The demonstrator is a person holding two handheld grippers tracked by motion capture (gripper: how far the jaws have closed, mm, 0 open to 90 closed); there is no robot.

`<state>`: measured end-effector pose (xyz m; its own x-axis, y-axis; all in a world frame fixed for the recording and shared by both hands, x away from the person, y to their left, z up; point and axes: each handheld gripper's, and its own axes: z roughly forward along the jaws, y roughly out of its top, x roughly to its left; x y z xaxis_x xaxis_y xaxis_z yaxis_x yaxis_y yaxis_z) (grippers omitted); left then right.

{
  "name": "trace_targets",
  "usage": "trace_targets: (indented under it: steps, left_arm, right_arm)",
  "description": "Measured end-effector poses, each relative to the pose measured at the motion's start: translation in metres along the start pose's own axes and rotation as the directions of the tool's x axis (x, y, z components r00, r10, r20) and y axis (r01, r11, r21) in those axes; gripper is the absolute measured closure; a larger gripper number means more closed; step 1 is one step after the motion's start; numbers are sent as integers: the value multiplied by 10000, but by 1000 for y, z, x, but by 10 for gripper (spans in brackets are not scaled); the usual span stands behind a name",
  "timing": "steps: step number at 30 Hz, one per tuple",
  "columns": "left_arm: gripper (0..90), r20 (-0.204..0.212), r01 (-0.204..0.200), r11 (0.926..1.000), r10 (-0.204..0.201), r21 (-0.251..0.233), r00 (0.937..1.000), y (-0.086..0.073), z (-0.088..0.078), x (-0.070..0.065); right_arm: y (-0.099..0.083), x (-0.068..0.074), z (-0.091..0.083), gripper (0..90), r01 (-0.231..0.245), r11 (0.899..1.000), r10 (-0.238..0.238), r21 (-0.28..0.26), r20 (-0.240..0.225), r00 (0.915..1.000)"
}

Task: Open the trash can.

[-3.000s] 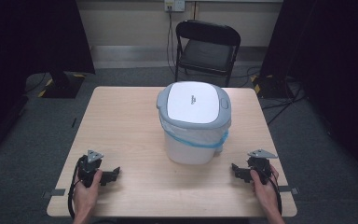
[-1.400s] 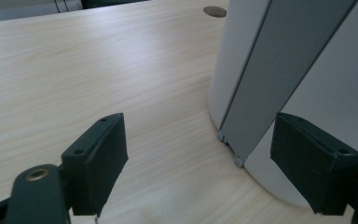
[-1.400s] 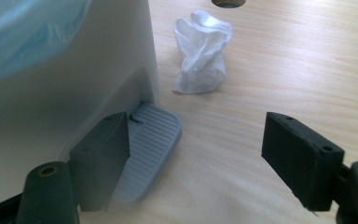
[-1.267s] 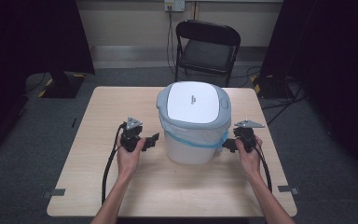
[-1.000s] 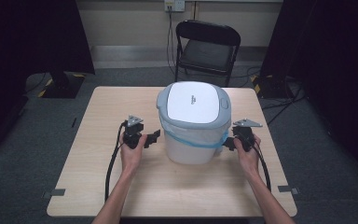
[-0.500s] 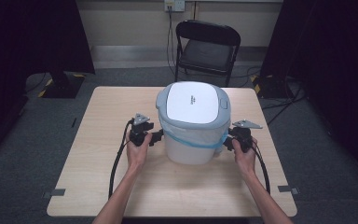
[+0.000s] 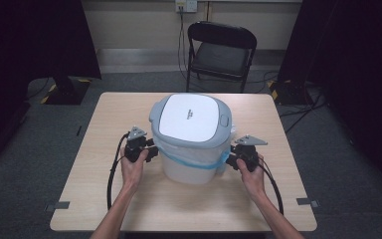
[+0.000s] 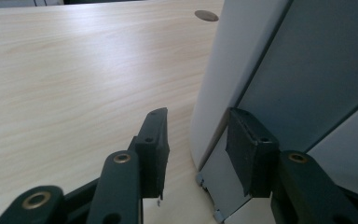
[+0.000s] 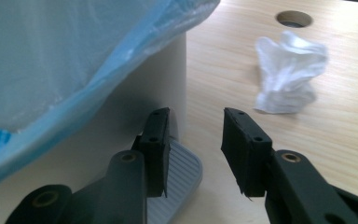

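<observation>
A white pedal bin (image 7: 191,144) with a grey lid and blue liner stands mid-desk (image 7: 94,149). The left tongs (image 7: 150,149) and right tongs (image 7: 230,158) flank its sides; both have just been closing. Neither visibly grips the bin: cannot tell.

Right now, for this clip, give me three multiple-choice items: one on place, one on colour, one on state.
1. Where is the crumpled tissue?
A. on the table
B. on the bin lid
C. in a gripper

2. What colour is the bag around the bin?
A. black
B. blue
C. red

3. How is the bin's lid?
A. closed
B. propped open
C. lying on the table

Key: 1 A, it lies on the wood near a hole; 2 B, a blue band circles the bin; 3 A, it sits flat on the rim.
</observation>
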<state>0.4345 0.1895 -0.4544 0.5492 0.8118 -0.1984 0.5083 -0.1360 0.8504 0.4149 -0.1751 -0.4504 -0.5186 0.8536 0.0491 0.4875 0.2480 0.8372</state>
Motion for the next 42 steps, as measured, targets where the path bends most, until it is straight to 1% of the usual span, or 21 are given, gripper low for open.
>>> trace_targets:
  steps: [1,4,8,10,11,12,13,15,17,18,22,23,24,27,29,32,36,38,39,41,42]
  left_arm:
    - [643,0,0,10000,0,0,10000,0,0,0]
    - [627,1,-225,9996,225,157,9997,-4,-12,1]
    - [599,-168,-294,9994,297,187,9994,-8,-19,0]
    - [481,-811,-713,9972,728,212,9940,-8,-24,-3]
    - [481,-994,-756,9971,754,20,9922,-8,-28,-3]
    - [368,-1150,-678,9976,657,-143,9912,-8,-34,-1]
    - [290,-1162,-559,9982,531,-215,9918,-8,-37,1]
    - [279,-1218,-365,9988,323,-319,9920,-9,-46,3]
    - [276,-1345,-285,9996,277,-40,9905,-12,-53,1]
    - [266,-974,-55,9999,67,127,9952,-20,-59,-1]
    - [265,-890,480,9988,-469,104,9949,-39,-71,-8]
    - [264,-736,656,9978,-649,70,9952,-44,-74,-11]
    - [260,-633,606,9981,-598,110,9962,-47,-76,-15]
    - [258,-543,497,9986,-487,181,9973,-51,-77,-24]
    - [270,-167,530,9984,-527,176,9985,-55,-75,-31]
    - [305,-395,458,9989,-455,89,9982,-56,-74,-36]
    - [324,14,735,9971,-735,191,9973,-61,-73,-38]
    - [319,61,623,9978,-625,237,9980,-63,-73,-42]
    - [307,-236,355,9992,-350,183,9991,-64,-73,-47]
    - [296,-295,380,9992,-375,153,9989,-64,-72,-48]
    - [265,-254,571,9983,-567,128,9981,-66,-72,-45]
  right_arm:
    - [0,0,0,617,0,10000,0,0,0,10000]
    - [-4,8,-4,612,-194,9997,199,118,-404,9990]
    - [-6,18,-13,512,-78,9995,99,305,-679,9976]
    - [-7,13,-14,391,-328,9992,348,236,-901,9953]
    - [-7,13,-14,391,-328,9992,348,236,-901,9953]
    - [-7,7,-13,283,-788,9967,806,212,-1062,9911]
    - [-7,0,-12,245,-980,9950,1000,217,-1312,9863]
    - [-5,-7,-10,304,-904,9958,916,158,-1077,9900]
    - [-1,-16,-4,275,-816,9966,820,89,-888,9927]
    - [4,-21,2,287,-752,9972,747,-54,-613,9953]
    - [15,-24,18,275,-697,9976,692,-42,-653,9955]
    - [18,-22,22,276,-400,9992,402,46,-548,9977]
    - [21,-21,27,277,-168,9998,172,91,-458,9988]
    - [24,-22,33,276,-164,9997,172,171,-505,9986]
    - [30,-25,36,277,-363,9993,359,-86,-431,9984]
    - [36,-27,39,277,-453,9984,431,-335,-648,9970]
    - [36,-26,46,319,-582,9979,549,-274,-1087,9926]
    - [35,-26,46,324,-609,9978,576,-248,-1157,9916]
    - [34,-25,45,331,-584,9981,552,-212,-1290,9901]
    - [34,-25,44,349,-565,9982,535,-194,-1331,9897]
    - [34,-23,43,413,-480,9987,449,-195,-1347,9899]
